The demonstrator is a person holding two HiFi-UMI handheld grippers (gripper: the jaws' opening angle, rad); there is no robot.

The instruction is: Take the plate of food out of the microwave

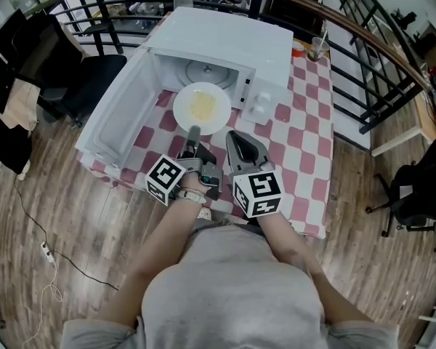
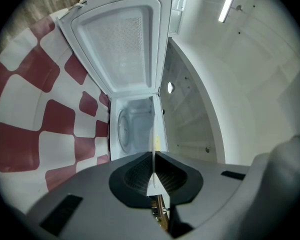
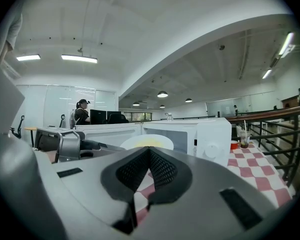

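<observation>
Judging by its thin white rim, the plate [image 1: 202, 107] is taken to be stiff, glazed and breakable, fairly light, with a slick edge that could slide out of a one-sided pinch. It is held just outside the mouth of the microwave [image 1: 240, 42], clear of the cavity and above the checked tablecloth [image 1: 305, 137]. A flat heap of pale yellow food (what kind cannot be made out) lies in its middle.

The left gripper [image 1: 195, 131] is closed on the rim on the side farthest from the microwave, and the edge is seen as a thin line between its pads. A hold there is thought sound only while the plate is carried level, since the food could slip off if it is tipped. The right gripper [image 1: 233, 134] is seen just beside the left one, short of the microwave, its jaws together on nothing.

The microwave's door [image 1: 120, 111] is swung wide to the left. Past the microwave's right corner a cup [image 1: 317, 48] with a straw is set on the cloth. A wooden floor [image 1: 94, 231] is spread around the table, and a railing [image 1: 374, 49] is run behind the microwave.
</observation>
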